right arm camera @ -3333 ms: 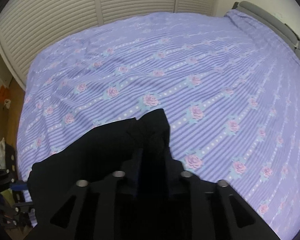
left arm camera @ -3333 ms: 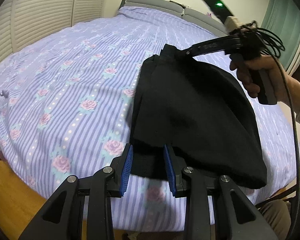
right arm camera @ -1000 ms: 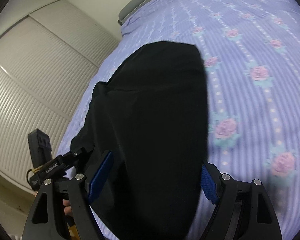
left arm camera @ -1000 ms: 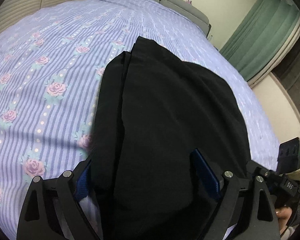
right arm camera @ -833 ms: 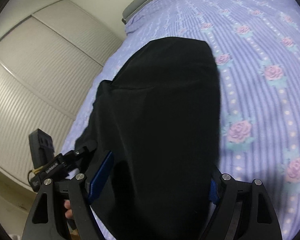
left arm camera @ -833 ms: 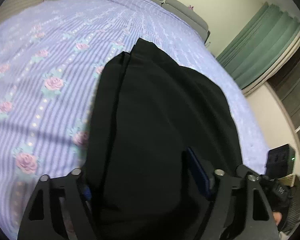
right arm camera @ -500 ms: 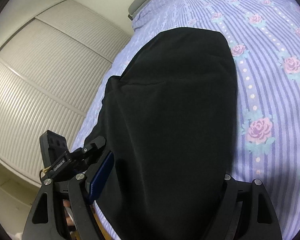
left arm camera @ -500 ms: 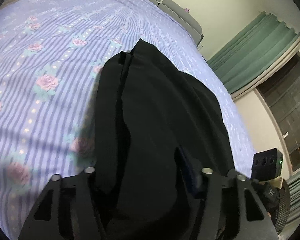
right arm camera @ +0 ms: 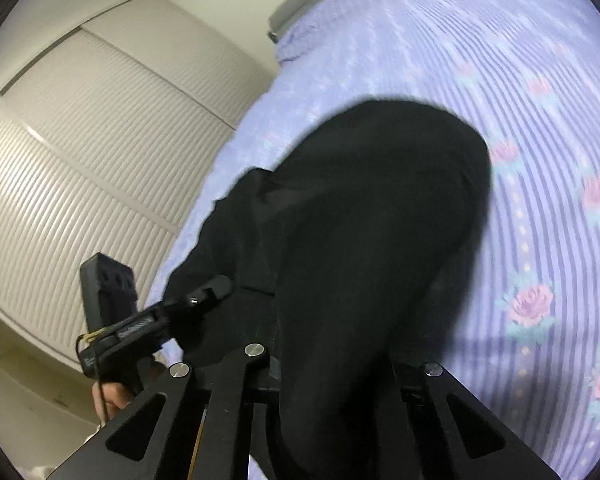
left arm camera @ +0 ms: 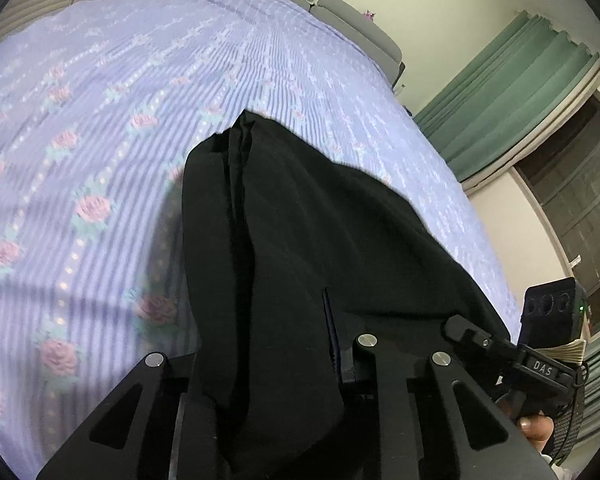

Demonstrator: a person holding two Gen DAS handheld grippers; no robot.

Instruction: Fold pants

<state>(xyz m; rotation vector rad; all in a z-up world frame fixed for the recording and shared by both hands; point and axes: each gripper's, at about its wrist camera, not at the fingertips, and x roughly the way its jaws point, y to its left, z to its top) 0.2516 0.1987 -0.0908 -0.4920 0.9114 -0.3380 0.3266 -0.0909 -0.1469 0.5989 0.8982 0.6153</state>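
Note:
Black pants (left arm camera: 300, 240) lie folded on the bed's lilac rose-striped cover (left arm camera: 100, 140), their near edge bunched and raised. My left gripper (left arm camera: 268, 352) is closing on that edge at its left corner, with cloth pinched between the jaws and draped over them. Only a sliver of a blue pad (left arm camera: 329, 320) shows. In the right wrist view the pants (right arm camera: 380, 220) hang over my right gripper (right arm camera: 332, 360), which is closing on the same edge further right, its pads hidden by cloth. Each gripper appears in the other's view: the right one (left arm camera: 472, 336), the left one (right arm camera: 208, 292).
A grey headboard (left arm camera: 340, 4) stands at the bed's far end. Green curtains (left arm camera: 520, 100) and a dark window (left arm camera: 580, 220) are to the right. White louvred wardrobe doors (right arm camera: 80, 160) line the left side. A hand (left arm camera: 534, 428) grips the right tool's handle.
Both grippers' jaws have narrowed from wide apart onto the pants' near edge. The blue pads are now mostly hidden, and the edge has bunched and lifted with both hands.

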